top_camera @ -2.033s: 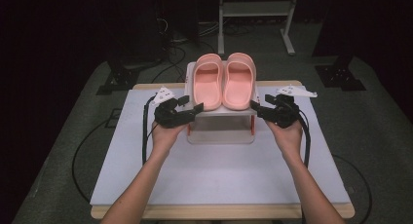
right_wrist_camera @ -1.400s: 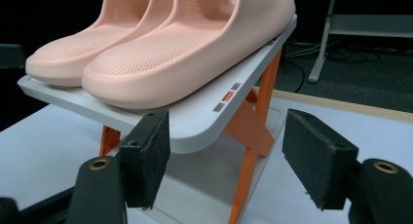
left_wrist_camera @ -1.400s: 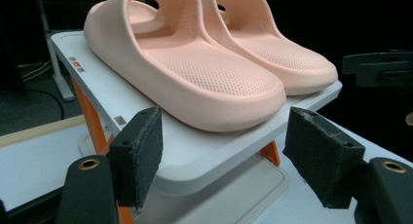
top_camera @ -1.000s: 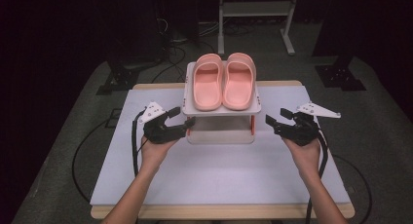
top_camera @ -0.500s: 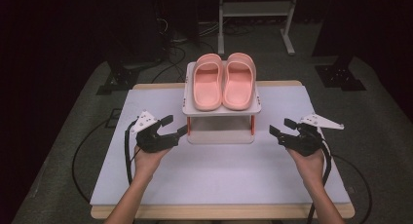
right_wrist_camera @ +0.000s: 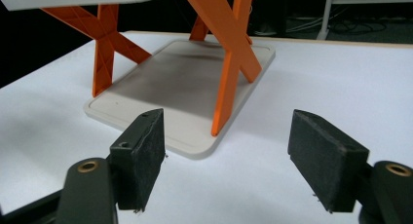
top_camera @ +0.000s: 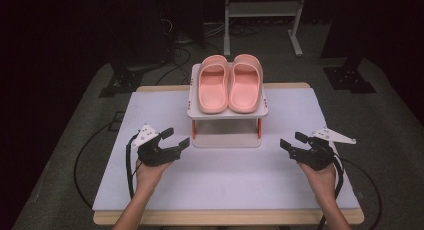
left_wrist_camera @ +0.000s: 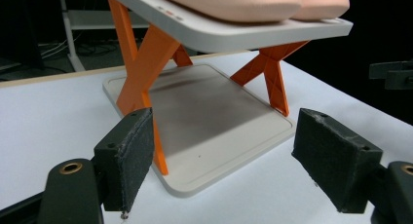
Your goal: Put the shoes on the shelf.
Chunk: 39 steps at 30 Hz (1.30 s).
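Observation:
A pair of pink slippers point(top_camera: 229, 83) lies side by side on the top shelf of a small white rack point(top_camera: 200, 112) with orange crossed legs point(left_wrist_camera: 146, 63), at the back middle of the table. My left gripper point(top_camera: 177, 137) hovers low over the mat, left of the rack's base plate point(left_wrist_camera: 219, 121). Its jaws have just been opening and hold nothing. My right gripper point(top_camera: 291, 140) stays low to the right of the rack, open and empty. In the left gripper view its pads point(left_wrist_camera: 127, 158) frame the base plate; in the right gripper view the pads point(right_wrist_camera: 141, 156) frame the base plate point(right_wrist_camera: 185, 83) too.
A white mat point(top_camera: 225, 185) covers the wooden table point(top_camera: 300, 217), with bare mat in front of the rack and around both hands. Cables trail off each gripper towards the table's sides. Beyond the table are dark stands and a metal frame point(top_camera: 260, 10) on the floor.
Both hands have drawn away from the rack's sides, outward and down toward the near part of the mat. The rack and slippers have stayed put.

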Tool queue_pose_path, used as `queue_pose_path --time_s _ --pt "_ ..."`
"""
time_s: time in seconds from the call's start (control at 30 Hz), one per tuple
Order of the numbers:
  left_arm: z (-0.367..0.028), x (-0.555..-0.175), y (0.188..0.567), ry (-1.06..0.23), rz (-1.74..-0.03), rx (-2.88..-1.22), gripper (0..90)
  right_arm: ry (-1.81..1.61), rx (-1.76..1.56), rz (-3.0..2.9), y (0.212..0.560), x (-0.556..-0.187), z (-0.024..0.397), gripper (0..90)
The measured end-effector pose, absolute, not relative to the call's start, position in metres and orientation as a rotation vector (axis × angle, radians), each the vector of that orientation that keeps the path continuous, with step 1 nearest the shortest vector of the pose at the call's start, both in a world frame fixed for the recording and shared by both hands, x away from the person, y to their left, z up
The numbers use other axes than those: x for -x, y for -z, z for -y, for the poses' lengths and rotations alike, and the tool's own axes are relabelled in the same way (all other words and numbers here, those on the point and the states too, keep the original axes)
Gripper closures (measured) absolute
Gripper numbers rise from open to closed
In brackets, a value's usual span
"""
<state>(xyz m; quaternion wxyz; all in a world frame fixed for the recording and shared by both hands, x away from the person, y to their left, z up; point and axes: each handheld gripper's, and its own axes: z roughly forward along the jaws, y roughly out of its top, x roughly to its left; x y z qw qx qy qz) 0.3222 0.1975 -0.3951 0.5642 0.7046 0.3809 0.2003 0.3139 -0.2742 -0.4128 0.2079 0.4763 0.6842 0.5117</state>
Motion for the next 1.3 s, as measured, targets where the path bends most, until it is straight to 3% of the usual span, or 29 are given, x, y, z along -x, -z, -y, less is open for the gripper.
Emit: queue_pose_path --time_s 1.3 --pt "-0.227 -0.292 0.429 -0.485 -0.918 -1.657 16.1 -1.387 -1.407 -1.897 0.458 -0.281 0.303 26.1"
